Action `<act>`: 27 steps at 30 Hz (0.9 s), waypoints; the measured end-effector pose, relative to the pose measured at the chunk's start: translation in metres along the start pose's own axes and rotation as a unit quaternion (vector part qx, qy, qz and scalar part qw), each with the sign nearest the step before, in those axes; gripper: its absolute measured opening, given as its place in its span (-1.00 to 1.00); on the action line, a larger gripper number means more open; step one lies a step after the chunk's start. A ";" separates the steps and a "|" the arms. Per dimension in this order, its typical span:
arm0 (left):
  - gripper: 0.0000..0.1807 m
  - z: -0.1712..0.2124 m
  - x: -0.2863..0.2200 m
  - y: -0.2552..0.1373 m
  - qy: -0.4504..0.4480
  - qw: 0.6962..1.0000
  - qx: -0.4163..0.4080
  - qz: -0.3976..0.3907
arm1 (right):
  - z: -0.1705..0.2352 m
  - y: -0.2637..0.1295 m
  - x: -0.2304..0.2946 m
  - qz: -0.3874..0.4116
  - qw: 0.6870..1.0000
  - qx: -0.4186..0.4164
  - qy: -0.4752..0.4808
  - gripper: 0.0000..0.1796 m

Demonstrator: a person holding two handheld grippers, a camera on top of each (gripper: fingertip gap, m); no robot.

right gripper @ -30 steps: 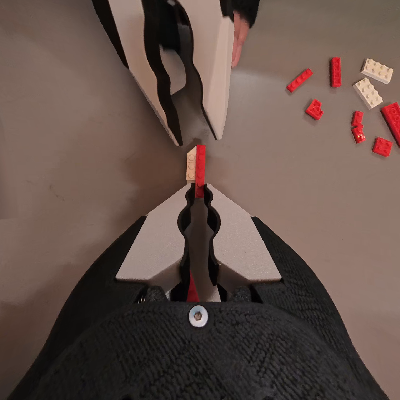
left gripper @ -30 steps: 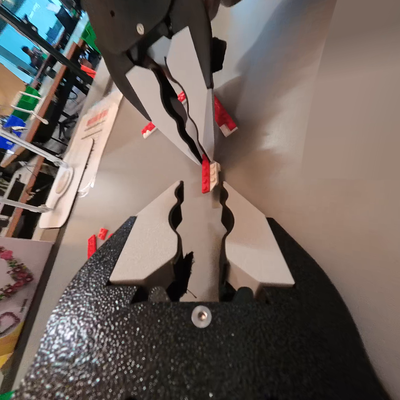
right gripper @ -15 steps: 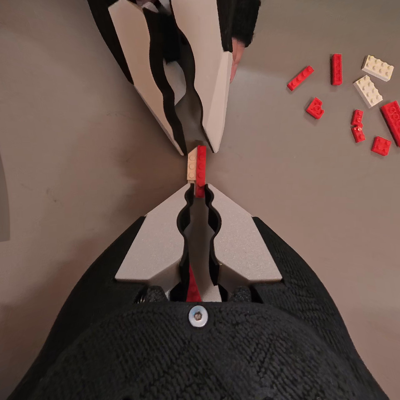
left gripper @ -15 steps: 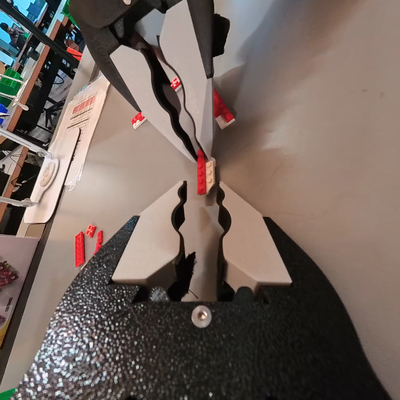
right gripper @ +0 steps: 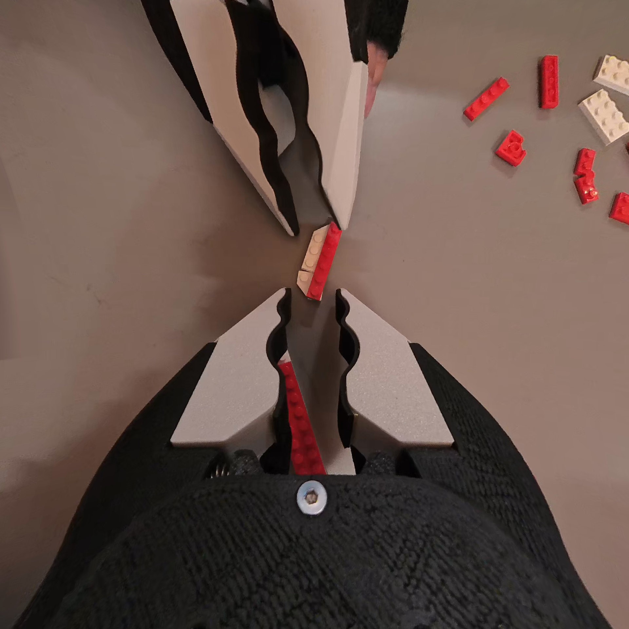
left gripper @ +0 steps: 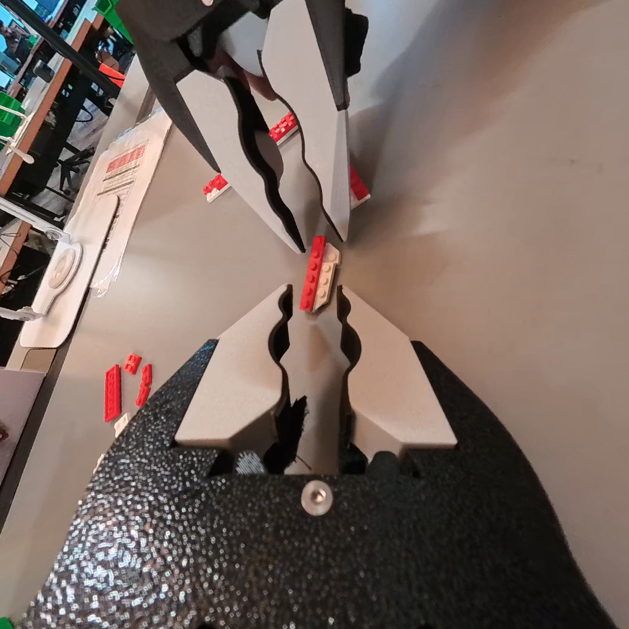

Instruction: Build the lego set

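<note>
Red-and-white brick assembly (right gripper: 318, 263) lies lengthwise between both unclenched grippers, right gripper (right gripper: 313, 291) near, left gripper (right gripper: 318, 231) far.

A white card sheet (left gripper: 98, 218) lies at the grey table's (left gripper: 493, 238) edge (shelving (left gripper: 44, 112) stands beyond).

Plain grey-beige tabletop (left gripper: 493, 238), matte, faintly scuffed, evenly lit with soft shadows.

Beyond the table's left edge in the left wrist view: white cardboard packaging (left gripper: 85, 245) lying flat near that edge, brown-framed shelving (left gripper: 41, 102) on dark legs farther left, green bins (left gripper: 10, 109) on it, bright blue-lit windows (left gripper: 20, 30) far at upper left. Seen from the right wrist view, only the same bare grey surface (right gripper: 102, 170), dimmer and warmer in tone.
</note>
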State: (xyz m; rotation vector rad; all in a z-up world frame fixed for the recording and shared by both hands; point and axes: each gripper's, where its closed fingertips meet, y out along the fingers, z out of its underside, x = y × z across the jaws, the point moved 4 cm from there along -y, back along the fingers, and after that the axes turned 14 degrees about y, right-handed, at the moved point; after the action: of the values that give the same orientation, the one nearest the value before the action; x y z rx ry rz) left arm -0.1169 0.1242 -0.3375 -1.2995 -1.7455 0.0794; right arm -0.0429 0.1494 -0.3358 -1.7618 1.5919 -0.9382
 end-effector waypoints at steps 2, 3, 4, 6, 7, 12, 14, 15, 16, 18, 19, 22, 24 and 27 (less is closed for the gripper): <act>-0.72 0.000 0.001 0.001 -0.014 1.000 0.004 0.002 | 0.000 0.000 0.001 -0.001 1.000 -0.001 -0.001 -0.73; -0.70 0.000 0.002 0.002 -0.024 1.000 0.005 0.004 | 0.000 0.001 0.001 0.001 1.000 -0.001 -0.003 -0.74; -0.68 0.000 0.002 0.003 -0.035 0.999 0.006 0.008 | 0.000 0.002 0.001 0.002 1.000 0.002 -0.005 -0.75; -0.65 0.000 0.003 0.004 -0.056 0.998 0.006 0.017 | 0.001 0.004 0.001 -0.001 1.000 0.004 -0.006 -0.75; -0.64 0.000 0.002 0.004 -0.066 0.998 0.006 0.023 | 0.001 0.004 0.001 -0.003 1.000 0.002 -0.005 -0.75; -0.64 -0.001 -0.002 0.005 -0.096 0.994 0.023 0.048 | 0.001 0.004 0.000 -0.004 1.000 0.000 -0.003 -0.76; -0.68 -0.002 -0.003 0.006 -0.100 0.993 0.027 0.054 | 0.001 0.005 0.000 -0.004 1.000 -0.002 -0.003 -0.76; -0.68 -0.002 -0.003 0.006 -0.101 0.993 0.029 0.052 | 0.001 0.005 0.000 -0.004 1.000 -0.003 -0.003 -0.76; -0.69 -0.002 -0.003 0.006 -0.102 0.993 0.030 0.051 | 0.001 0.005 0.000 -0.005 1.000 -0.004 -0.003 -0.76; -0.72 -0.002 -0.003 0.007 -0.105 0.993 0.031 0.052 | 0.000 0.005 0.000 -0.005 1.000 -0.007 -0.005 -0.78; -0.73 -0.002 -0.003 0.007 -0.108 0.992 0.031 0.053 | 0.000 0.005 0.000 -0.007 1.000 -0.009 -0.004 -0.78; -0.74 -0.002 -0.003 0.007 -0.102 0.993 0.035 0.050 | 0.001 0.005 -0.001 -0.010 1.000 -0.012 -0.002 -0.78; -0.76 -0.003 -0.004 0.007 -0.093 0.994 0.038 0.048 | 0.001 0.005 -0.001 -0.010 1.000 -0.014 -0.002 -0.78; -0.77 -0.004 -0.005 0.007 -0.082 0.995 0.042 0.045 | 0.001 0.005 -0.001 -0.013 1.000 -0.017 -0.001 -0.79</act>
State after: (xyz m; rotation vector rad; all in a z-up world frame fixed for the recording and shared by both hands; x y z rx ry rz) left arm -0.1092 0.1218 -0.3418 -1.3409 -1.8000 0.3173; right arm -0.0448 0.1497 -0.3407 -1.8095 1.5974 -0.9263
